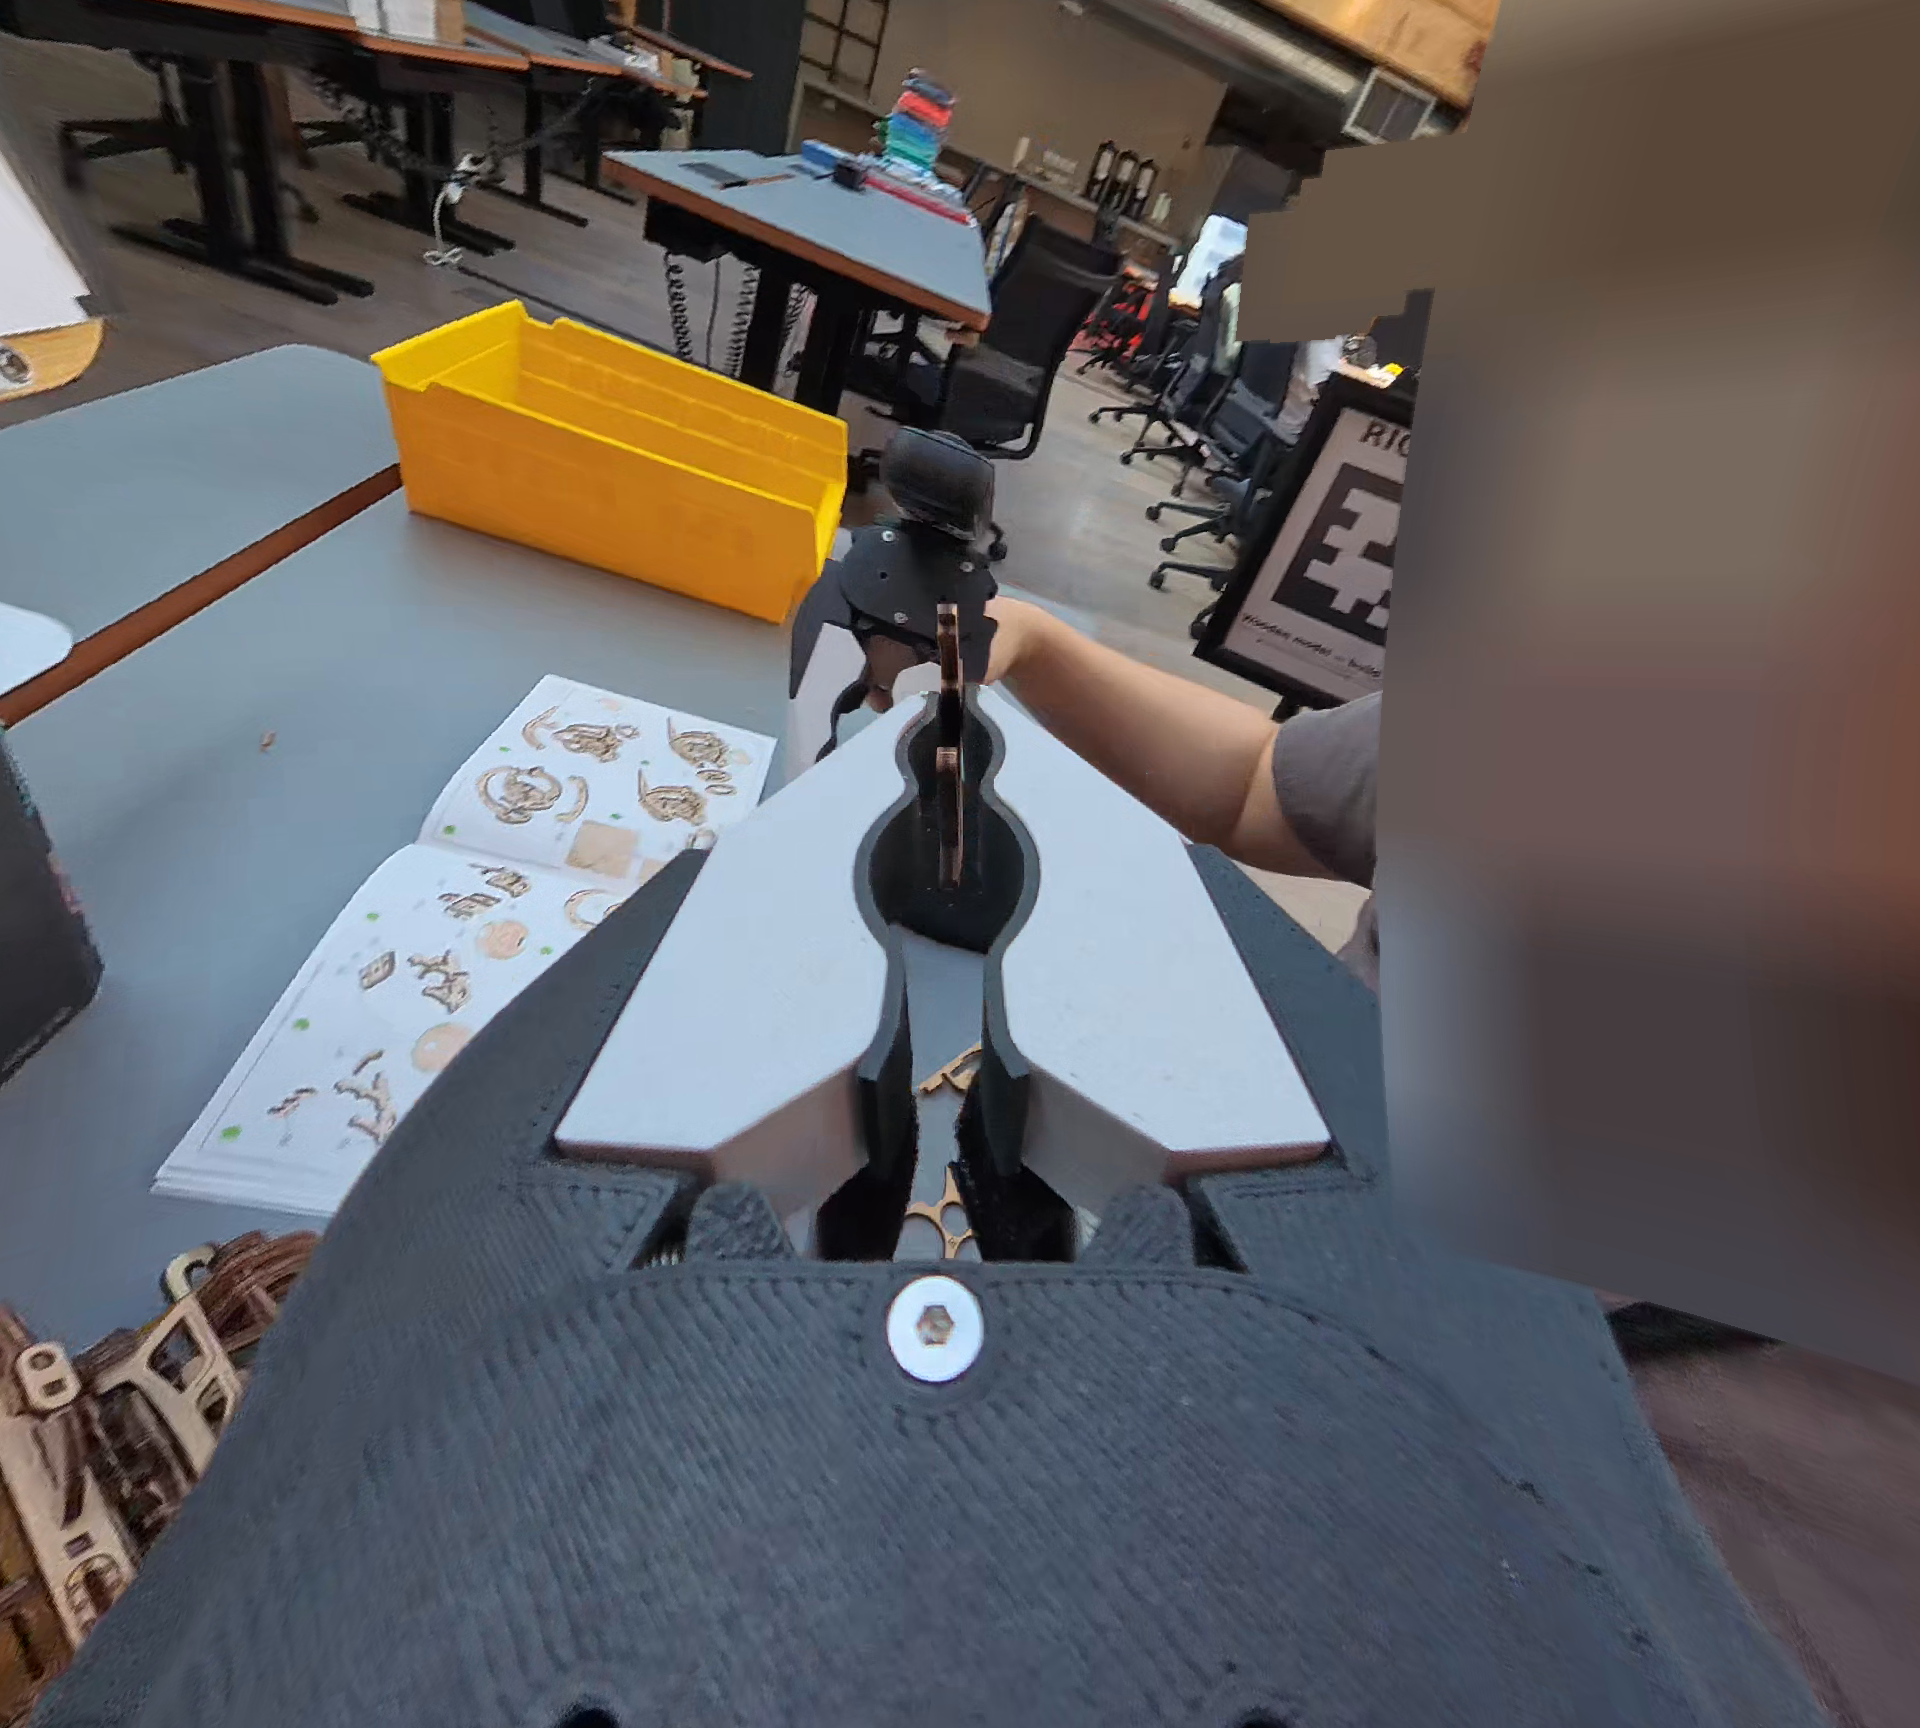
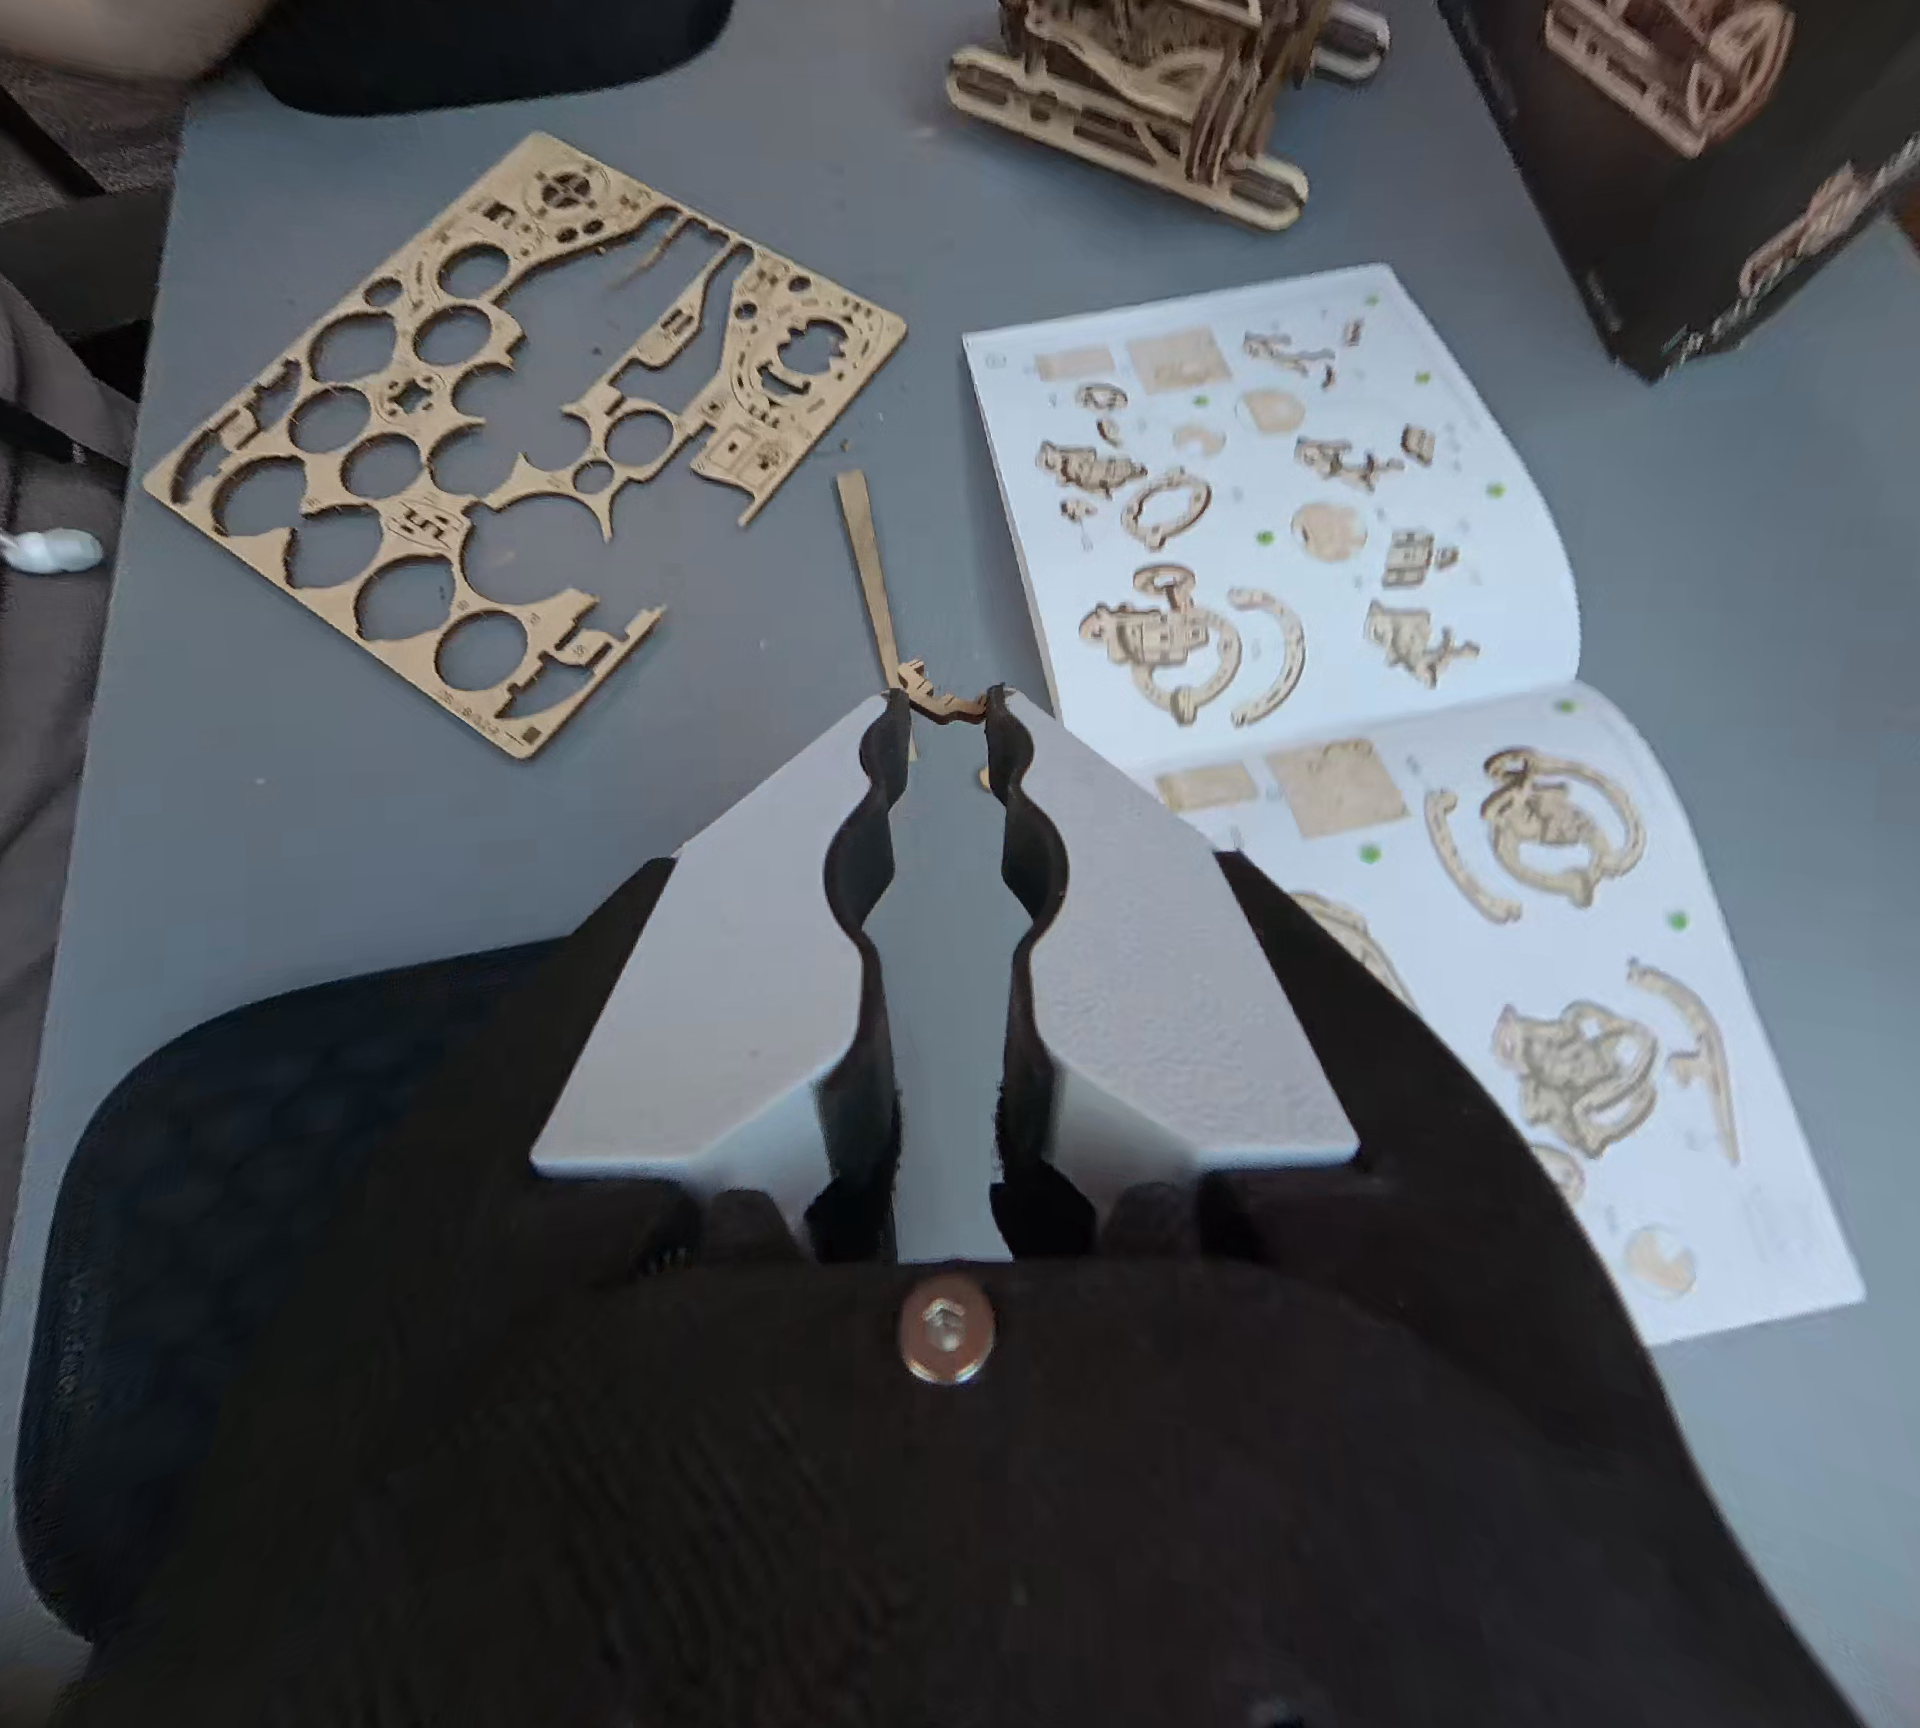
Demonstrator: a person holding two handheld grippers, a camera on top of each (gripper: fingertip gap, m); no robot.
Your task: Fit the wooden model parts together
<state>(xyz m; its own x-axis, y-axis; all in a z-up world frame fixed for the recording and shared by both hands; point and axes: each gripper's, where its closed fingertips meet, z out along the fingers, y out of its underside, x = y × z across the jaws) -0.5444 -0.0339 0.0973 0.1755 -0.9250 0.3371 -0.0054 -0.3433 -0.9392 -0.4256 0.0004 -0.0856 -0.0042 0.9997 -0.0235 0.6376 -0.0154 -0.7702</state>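
Note:
My left gripper [image 1: 945, 707] is shut on a thin flat wooden part [image 1: 948, 639], seen edge-on and sticking out past the fingertips, raised above the grey table [image 1: 312, 639]. My right gripper [image 2: 948, 707] pinches a small wooden part [image 2: 945, 702] between its fingertips, low over the table [image 2: 779, 172]. A thin wooden strip [image 2: 868, 566] lies just ahead of it; I cannot tell if it joins the held part. The right gripper [image 1: 831, 691] also shows in the left wrist view, held by a hand beyond my left fingertips. The partly built wooden model [image 2: 1174, 16] stands at the far side.
A punched-out wooden sheet [image 2: 520, 431] lies left of the open instruction booklet [image 2: 1351, 691]. The dark kit box [image 2: 1714, 68] stands at the far right. A yellow bin [image 1: 623, 452] sits at the table's far edge. A person's arm [image 1: 1143, 743] reaches across. Spacing between my two grippers at the tips: around 20 cm. From either gripper's tips it is about 25 cm to the partly built wooden model [image 2: 1174, 16].

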